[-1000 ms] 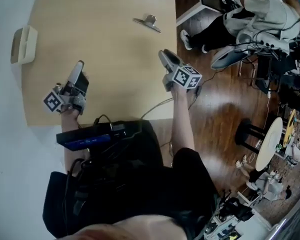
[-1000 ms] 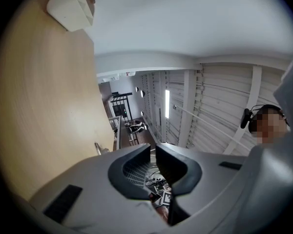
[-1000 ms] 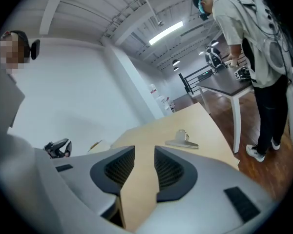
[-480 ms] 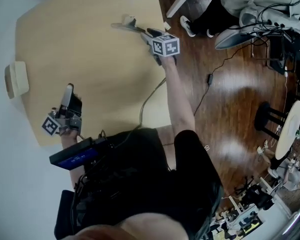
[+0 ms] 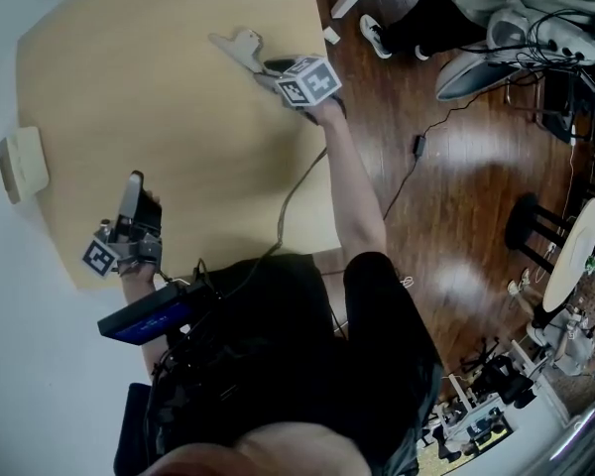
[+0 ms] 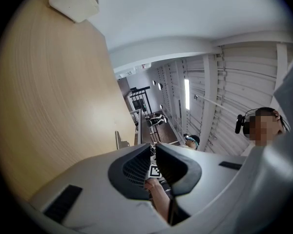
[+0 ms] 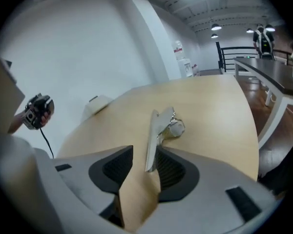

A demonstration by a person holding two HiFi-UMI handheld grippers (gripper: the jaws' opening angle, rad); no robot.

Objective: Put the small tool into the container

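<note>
None of the task is done yet. The small metal tool (image 7: 158,130) lies on the table (image 5: 159,117) near its far right corner. The cream container (image 5: 20,162) sits at the table's left edge, well apart from the tool. My right gripper (image 7: 145,165) tilts down at the tool with its jaws spread wide. They have just been opening, and the tool's flat handle stands between them, close to one pad, though I judge that neither pad presses on it. My left gripper (image 6: 153,147) hovers by the table's near left corner, its jaws drawn together on nothing. All the real work is left, as I read it: close on the handle, lift, carry the tool across the table to the container, and let it go inside.
</note>
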